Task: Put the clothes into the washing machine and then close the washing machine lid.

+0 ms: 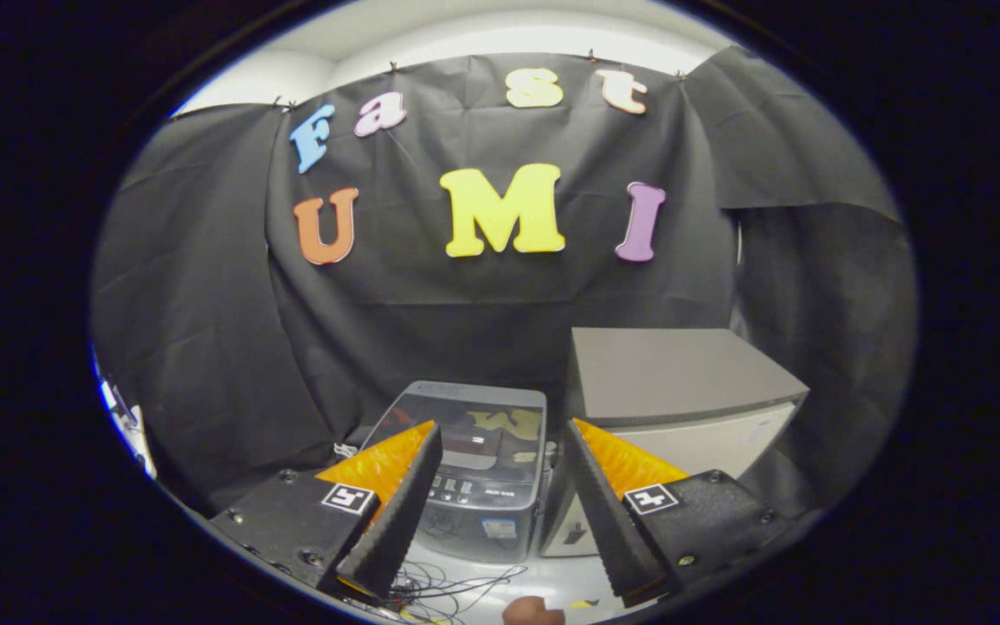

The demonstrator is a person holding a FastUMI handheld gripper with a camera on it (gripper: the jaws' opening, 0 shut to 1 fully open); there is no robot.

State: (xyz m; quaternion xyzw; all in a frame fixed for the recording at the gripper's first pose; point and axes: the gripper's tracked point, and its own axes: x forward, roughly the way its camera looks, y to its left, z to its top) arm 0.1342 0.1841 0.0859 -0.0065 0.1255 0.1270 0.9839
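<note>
A small top-loading washing machine stands on the floor beyond my fingers, seen through the gap between them. Its dark glossy lid lies flat and shut, with a control panel along the near edge. My gripper hangs well above and in front of the machine, open, with nothing between its fingers. No clothes are held.
A grey box-shaped cabinet stands right beside the machine on its right. Loose cables lie on the pale floor in front of the machine. A small brownish thing sits on the floor just below the fingers. Black cloth walls close in behind and at both sides.
</note>
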